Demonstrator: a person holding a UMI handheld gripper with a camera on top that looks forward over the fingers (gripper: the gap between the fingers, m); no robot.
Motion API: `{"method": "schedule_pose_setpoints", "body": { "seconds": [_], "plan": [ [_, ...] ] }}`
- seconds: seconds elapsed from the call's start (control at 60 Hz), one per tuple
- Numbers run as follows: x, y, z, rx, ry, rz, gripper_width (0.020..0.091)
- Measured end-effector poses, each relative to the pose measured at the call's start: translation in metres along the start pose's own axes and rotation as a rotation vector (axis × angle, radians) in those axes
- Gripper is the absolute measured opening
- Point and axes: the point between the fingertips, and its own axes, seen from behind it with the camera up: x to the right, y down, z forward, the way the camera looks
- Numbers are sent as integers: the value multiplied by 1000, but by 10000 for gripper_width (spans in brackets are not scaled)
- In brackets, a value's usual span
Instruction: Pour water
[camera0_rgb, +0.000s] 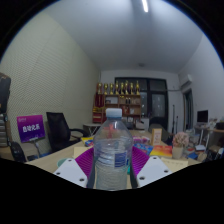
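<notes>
A clear plastic water bottle (111, 150) with a white cap and a pale label stands upright between my gripper's (111, 165) two fingers. The purple pads (85, 160) press against its sides left and right, so the gripper is shut on the bottle. The bottle is lifted above the desk level and hides what lies straight ahead of the fingers. No cup or other vessel for water shows clearly.
A wooden table (60, 157) runs below and to the left. Cluttered items (170, 140) crowd its right side. A black office chair (62, 130) and a purple sign (31, 127) stand at the left. Shelves with trophies (120, 95) line the far wall.
</notes>
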Motion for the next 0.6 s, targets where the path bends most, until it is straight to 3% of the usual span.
{"method": "schedule_pose_setpoints", "body": {
  "seconds": [0.2,0.233,0.267,0.35,0.467,0.533,0.567,0.6],
  "plan": [
    [19,41,3,-76,5,32,510],
    [10,54,5,-86,10,5,541],
    [16,50,3,-49,-8,-10,519],
    [19,49,1,-35,-4,0,543],
    [19,54,-1,-47,-10,-1,667],
    [17,63,-6,-125,-39,-17,769],
    [12,69,-11,-157,-66,-17,853],
    [7,71,-18,-175,-92,-3,857]
  ]
}}
